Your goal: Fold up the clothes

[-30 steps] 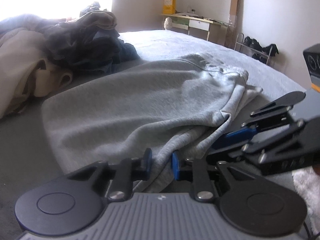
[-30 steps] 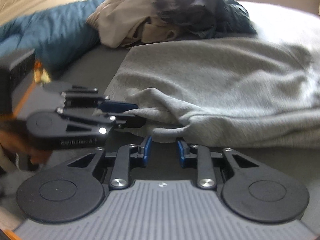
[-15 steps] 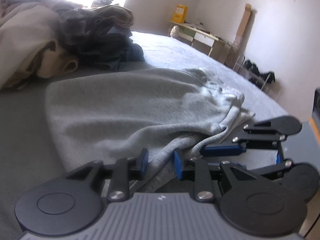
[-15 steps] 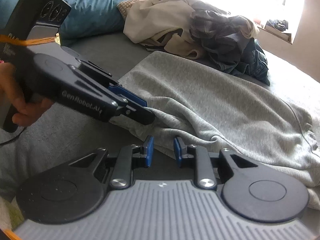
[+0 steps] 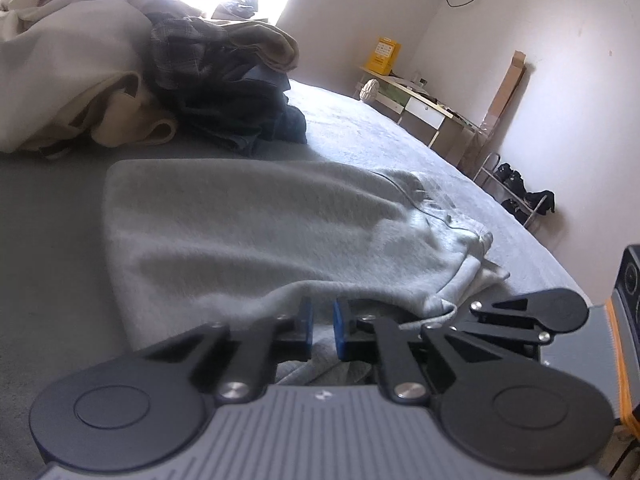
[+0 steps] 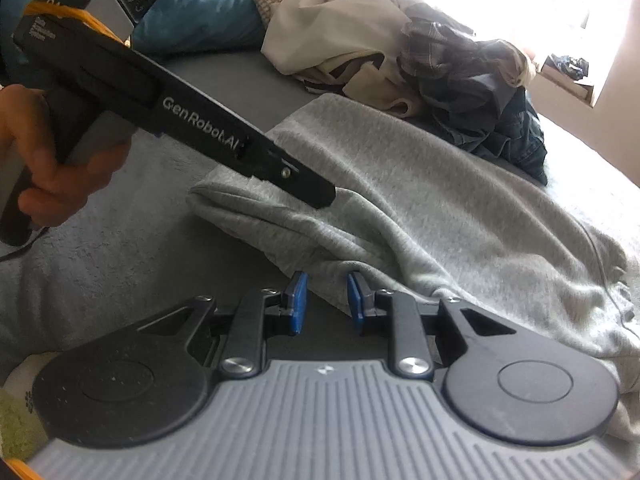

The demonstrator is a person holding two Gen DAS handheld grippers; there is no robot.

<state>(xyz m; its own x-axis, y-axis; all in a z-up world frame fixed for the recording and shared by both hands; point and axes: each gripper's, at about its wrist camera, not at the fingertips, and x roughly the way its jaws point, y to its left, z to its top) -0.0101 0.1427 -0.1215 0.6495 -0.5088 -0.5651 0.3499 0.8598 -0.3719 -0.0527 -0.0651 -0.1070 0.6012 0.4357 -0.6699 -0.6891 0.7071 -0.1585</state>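
A light grey sweat garment (image 5: 256, 232) lies spread on the grey bed (image 5: 48, 208), with a fold bunched along its near edge (image 6: 304, 232). My left gripper (image 5: 322, 328) is shut on that near edge, with grey cloth pinched between the blue pads. From the right wrist view, the left gripper (image 6: 326, 196) comes in from the left, held by a hand (image 6: 52, 168), its tip on the fold. My right gripper (image 6: 327, 302) stands a little open, and the garment's hem lies between its fingertips without the pads pressing it. Its black linkage (image 5: 528, 312) shows beside the hem.
A heap of beige and dark clothes (image 5: 168, 80) lies beyond the garment, also seen as a heap (image 6: 432, 64) from the right. A blue duvet (image 6: 208, 4) lies at the far left. A desk (image 5: 416, 108) and shoe rack (image 5: 516, 196) stand by the wall.
The left jaws have narrowed onto the grey cloth. Both grippers have rolled and shifted along the garment's near edge. The right gripper's tips now reach the hem.
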